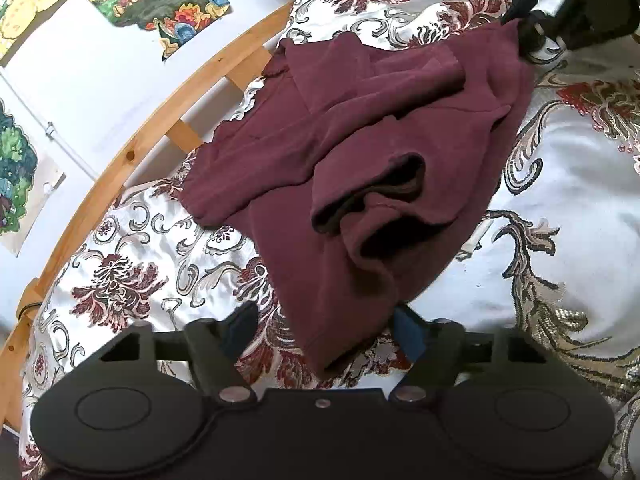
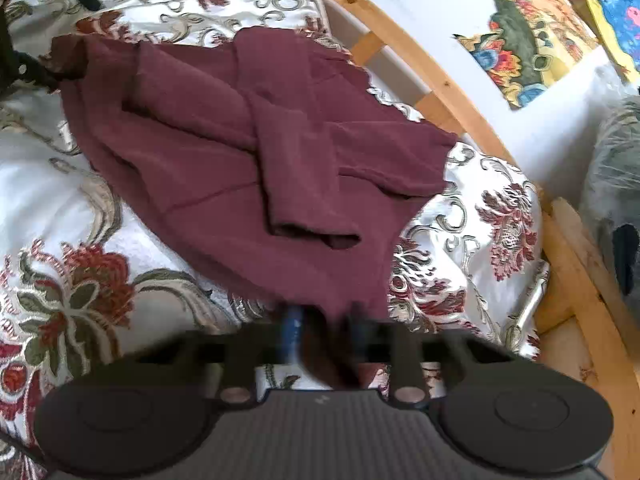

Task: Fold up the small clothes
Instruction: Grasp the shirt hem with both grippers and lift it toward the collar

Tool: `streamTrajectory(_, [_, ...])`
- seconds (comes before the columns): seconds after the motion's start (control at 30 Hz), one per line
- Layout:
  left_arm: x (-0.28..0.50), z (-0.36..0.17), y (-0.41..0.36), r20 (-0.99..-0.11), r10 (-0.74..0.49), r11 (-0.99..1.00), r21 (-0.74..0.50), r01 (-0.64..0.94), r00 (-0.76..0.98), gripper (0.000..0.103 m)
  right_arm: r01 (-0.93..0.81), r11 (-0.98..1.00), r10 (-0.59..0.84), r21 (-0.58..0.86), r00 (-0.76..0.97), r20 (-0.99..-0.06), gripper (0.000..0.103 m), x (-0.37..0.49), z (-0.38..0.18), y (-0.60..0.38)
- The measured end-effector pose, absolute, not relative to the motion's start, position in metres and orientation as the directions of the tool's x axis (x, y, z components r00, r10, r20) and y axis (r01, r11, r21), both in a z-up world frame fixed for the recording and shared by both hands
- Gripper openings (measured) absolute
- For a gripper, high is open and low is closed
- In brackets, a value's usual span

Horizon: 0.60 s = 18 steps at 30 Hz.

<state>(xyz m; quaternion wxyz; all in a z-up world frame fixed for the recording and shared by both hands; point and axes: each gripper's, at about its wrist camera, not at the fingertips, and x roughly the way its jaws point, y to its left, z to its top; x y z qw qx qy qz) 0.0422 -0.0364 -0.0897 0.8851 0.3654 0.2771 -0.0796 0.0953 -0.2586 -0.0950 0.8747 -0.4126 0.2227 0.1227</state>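
Maroon garment (image 1: 360, 152) lies spread on the floral bedspread (image 1: 580, 184). We find the right gripper (image 2: 326, 334) pinched on one corner, the left gripper (image 1: 326, 328) wide around another, not pressing.

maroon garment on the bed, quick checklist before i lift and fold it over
1. Right tongs gripping the near corner of the maroon garment: ok, the cloth is pinched between the blue pads.
2. Left tongs gripping their corner: not ok, the jaws stand apart with the cloth's edge lying between them.
3. Sleeves tucked in: ok, both lie crossed over the body.
4. Garment flat: not ok, one cuff bulges open.
5. Room on the floral bedspread for the fold: ok.
6. Far hem near the wooden bed rail free: cannot tell.
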Motion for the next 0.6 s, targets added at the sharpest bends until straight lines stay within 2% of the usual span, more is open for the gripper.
streamTrajectory(0.03, [0.043, -0.090, -0.036, -0.549, 0.059, 0.720, 0.602, 0.345, 0.834, 0.062, -0.395, 0.643, 0.037, -0.656, 0.872, -0.489, 0.019, 0.096, -0.093, -0.260])
streamTrajectory(0.07, [0.043, -0.090, -0.036, -0.549, 0.058, 0.719, 0.602, 0.347, 0.834, 0.046, -0.395, 0.661, 0.045, -0.638, 0.870, -0.491, 0.019, 0.097, -0.090, -0.262])
streamTrajectory(0.1, [0.042, -0.091, -0.037, -0.550, 0.055, 0.716, 0.603, 0.350, 0.833, 0.037, -0.392, 0.673, 0.049, -0.627, 0.869, -0.492, 0.018, 0.098, -0.088, -0.264])
streamTrajectory(0.17, [0.039, -0.091, -0.037, -0.528, 0.052, 0.715, 0.612, 0.337, 0.848, 0.008, -0.385, 0.685, 0.053, -0.619, 0.873, -0.485, 0.015, 0.096, -0.087, -0.265])
streamTrajectory(0.3, [0.039, -0.079, -0.029, -0.488, 0.070, 0.759, 0.592, 0.271, 0.870, 0.008, -0.374, 0.706, 0.070, -0.602, 0.882, -0.466, 0.010, 0.090, -0.079, -0.264])
streamTrajectory(0.6, [0.026, 0.000, 0.021, -0.468, 0.040, 0.941, 0.315, 0.125, 0.883, 0.007, -0.341, 0.778, 0.129, -0.528, 0.909, -0.397, 0.008, 0.053, -0.025, -0.271])
